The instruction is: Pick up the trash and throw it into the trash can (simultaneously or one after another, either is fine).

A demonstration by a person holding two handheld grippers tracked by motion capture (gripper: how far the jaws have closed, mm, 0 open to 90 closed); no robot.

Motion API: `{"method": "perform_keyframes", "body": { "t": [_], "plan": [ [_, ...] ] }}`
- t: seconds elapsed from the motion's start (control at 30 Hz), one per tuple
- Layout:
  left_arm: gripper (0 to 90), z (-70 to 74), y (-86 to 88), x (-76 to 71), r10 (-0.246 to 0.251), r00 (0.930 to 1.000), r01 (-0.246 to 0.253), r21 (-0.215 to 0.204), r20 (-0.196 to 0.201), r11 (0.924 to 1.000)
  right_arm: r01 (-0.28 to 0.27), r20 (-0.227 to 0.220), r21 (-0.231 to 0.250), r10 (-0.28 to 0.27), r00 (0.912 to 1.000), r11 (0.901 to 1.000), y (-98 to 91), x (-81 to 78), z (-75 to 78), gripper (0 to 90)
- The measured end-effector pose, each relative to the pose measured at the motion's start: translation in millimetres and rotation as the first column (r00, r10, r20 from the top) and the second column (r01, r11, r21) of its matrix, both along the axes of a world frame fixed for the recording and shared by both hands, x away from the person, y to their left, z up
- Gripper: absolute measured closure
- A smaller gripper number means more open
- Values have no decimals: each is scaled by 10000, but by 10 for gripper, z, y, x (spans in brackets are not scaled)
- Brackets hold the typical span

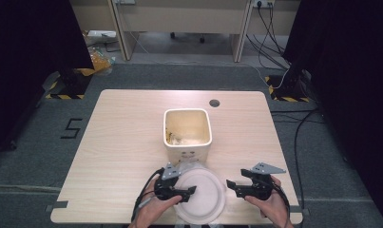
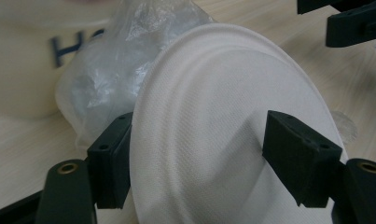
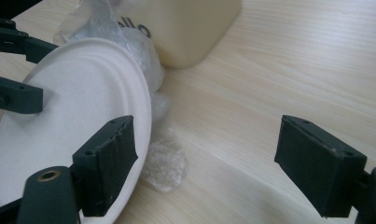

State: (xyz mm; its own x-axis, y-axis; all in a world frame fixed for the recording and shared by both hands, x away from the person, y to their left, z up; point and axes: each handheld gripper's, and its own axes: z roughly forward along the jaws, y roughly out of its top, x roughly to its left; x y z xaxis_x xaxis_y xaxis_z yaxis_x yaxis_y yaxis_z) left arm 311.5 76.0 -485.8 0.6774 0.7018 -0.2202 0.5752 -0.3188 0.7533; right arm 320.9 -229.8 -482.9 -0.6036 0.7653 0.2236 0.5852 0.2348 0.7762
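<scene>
A white paper plate [image 1: 201, 194] sits tilted near the table's front edge, and my left gripper [image 1: 188, 194] is shut on its rim. In the left gripper view one jaw lies behind the plate [image 2: 213, 121] and the other presses on its face. Crumpled clear plastic [image 2: 111, 70] bunches between the plate and a cream bin [image 1: 187, 133] that holds scraps. My right gripper [image 1: 229, 187] stands open just right of the plate [image 3: 69, 121], with bare table between its jaws. The left gripper [image 3: 17, 70] also shows there, clamped on the plate's far side.
A small clear plastic piece [image 3: 164, 163] lies on the wood beside the plate. A round cable hole [image 1: 214, 102] is at the table's back. Cables [image 1: 298, 137] run over the grey floor to the right, and a desk stands beyond the table.
</scene>
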Motion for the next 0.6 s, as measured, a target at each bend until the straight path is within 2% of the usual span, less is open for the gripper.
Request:
{"method": "perform_keyframes", "body": {
  "t": [0.13, 0.17, 0.37, 0.5, 0.57, 0.6],
  "plan": [
    [280, 4, -285, 60, -442, 9990, 441, 62, 103, 9990, 598, 120, 87, -599, 9981, 9982, -235, -21, 37, 205],
    [280, 2, -354, 81, -544, 9985, 543, 53, 97, 9985, 598, 120, 87, -599, 9981, 9982, -235, -21, 37, 205],
    [280, 25, -736, 247, -1005, 9948, 1002, 213, 140, 9947, 1229, 568, 299, -1244, 9906, 9920, -460, -65, 206, 208],
    [279, 24, -920, 328, -1124, 9936, 1121, 204, 133, 9935, 1507, 583, 77, -1509, 9868, 9886, -552, -80, 195, 211],
    [280, 34, -1026, 386, -1146, 9933, 1142, 245, 138, 9932, 1589, 425, -52, -1585, 9864, 9873, -594, -78, 161, 212],
    [279, 34, -1026, 386, -1146, 9933, 1142, 245, 138, 9932, 1589, 425, -52, -1585, 9864, 9873, -594, -78, 161, 212]
  ]
}}
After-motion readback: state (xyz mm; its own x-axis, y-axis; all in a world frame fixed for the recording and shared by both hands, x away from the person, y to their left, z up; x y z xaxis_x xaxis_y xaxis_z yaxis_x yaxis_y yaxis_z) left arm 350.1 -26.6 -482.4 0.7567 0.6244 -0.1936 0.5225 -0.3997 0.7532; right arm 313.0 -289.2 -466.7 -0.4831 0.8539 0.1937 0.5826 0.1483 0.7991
